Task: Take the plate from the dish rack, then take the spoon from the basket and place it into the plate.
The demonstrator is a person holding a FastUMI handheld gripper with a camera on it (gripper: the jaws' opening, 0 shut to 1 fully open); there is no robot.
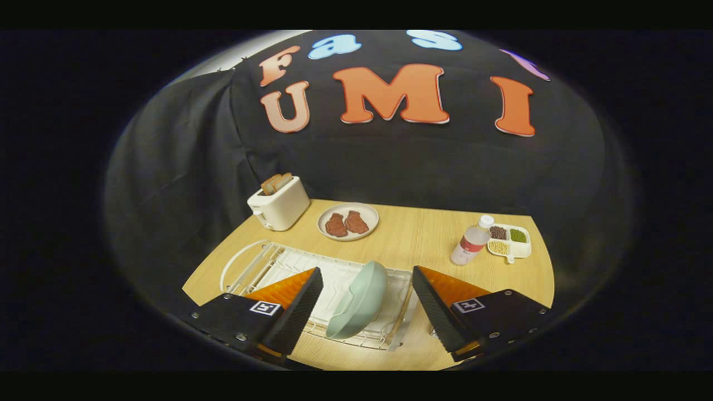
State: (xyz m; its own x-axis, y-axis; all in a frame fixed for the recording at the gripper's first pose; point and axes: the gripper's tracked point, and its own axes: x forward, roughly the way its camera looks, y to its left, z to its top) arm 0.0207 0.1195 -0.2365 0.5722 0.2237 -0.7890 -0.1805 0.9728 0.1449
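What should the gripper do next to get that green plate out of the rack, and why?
Probably ease forward and down until the fingers straddle the plate's rim, then close. The gripper is open, and the pale green plate stands on edge in the dish rack between the fingers, with neither finger touching it yet.

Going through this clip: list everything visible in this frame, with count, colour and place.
plate: 1, pale green, standing on edge in the dish rack, between the fingers
dish rack: 1, white wire, on the table near the gripper
toaster: 1, cream, bread in its slots, beyond the rack
round plate: 1, light, two brown pieces on it, beside the toaster
bottle: 1, clear with white cap, beside the tray
divided tray: 1, white, holding beans
table: 1, light wood
gripper: 1, fingers open, either side of the green plate, not touching
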